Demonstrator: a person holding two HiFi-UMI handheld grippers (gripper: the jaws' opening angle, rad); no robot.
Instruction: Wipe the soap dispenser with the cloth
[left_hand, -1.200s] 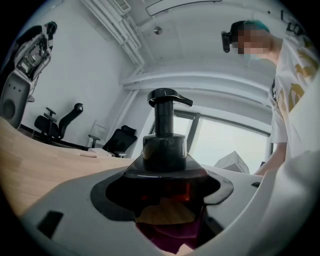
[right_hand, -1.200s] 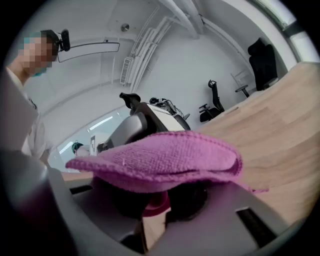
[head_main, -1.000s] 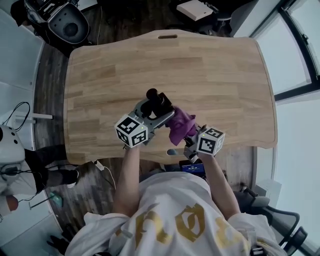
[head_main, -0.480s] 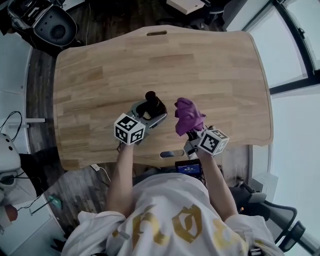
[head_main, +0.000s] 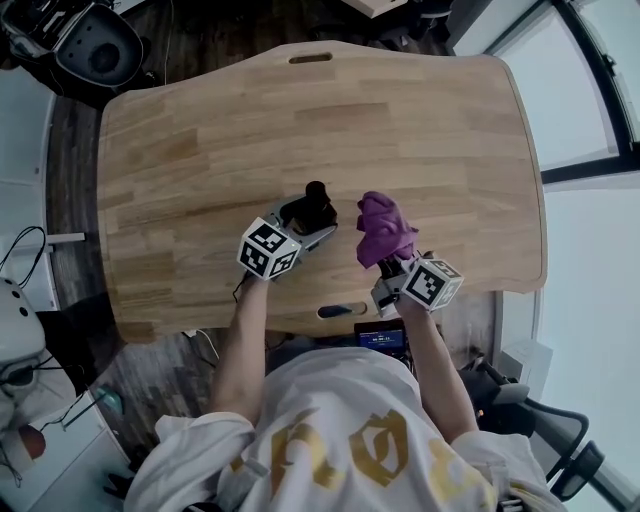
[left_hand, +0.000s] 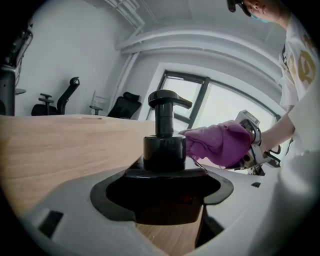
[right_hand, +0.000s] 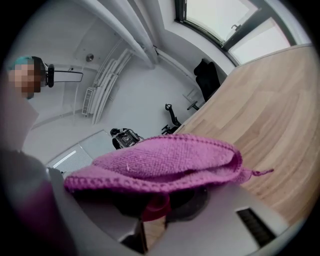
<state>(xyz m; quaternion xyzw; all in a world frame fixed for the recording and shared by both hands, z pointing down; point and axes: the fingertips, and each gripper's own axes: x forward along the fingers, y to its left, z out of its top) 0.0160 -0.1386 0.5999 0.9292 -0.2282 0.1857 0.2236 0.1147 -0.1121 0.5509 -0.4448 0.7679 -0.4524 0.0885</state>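
A black soap dispenser (head_main: 316, 207) with a pump top stands upright on the wooden table (head_main: 200, 150), near its front edge. My left gripper (head_main: 308, 224) is shut on the soap dispenser (left_hand: 164, 145), holding it by its body. A purple knitted cloth (head_main: 383, 228) is bunched in my right gripper (head_main: 385, 255), which is shut on it. The cloth (right_hand: 160, 167) covers the right jaws and hides their tips. The cloth (left_hand: 220, 142) hangs just right of the dispenser, a small gap apart.
A slot handle (head_main: 310, 58) is cut into the table's far edge. Office chairs (head_main: 85, 45) stand on the dark floor beyond the far left corner. A small screen (head_main: 380, 338) sits below the table's front edge.
The right gripper has lifted the cloth off the dispenser and moved it right, opening a gap. The left gripper and dispenser have shifted slightly right and turned.
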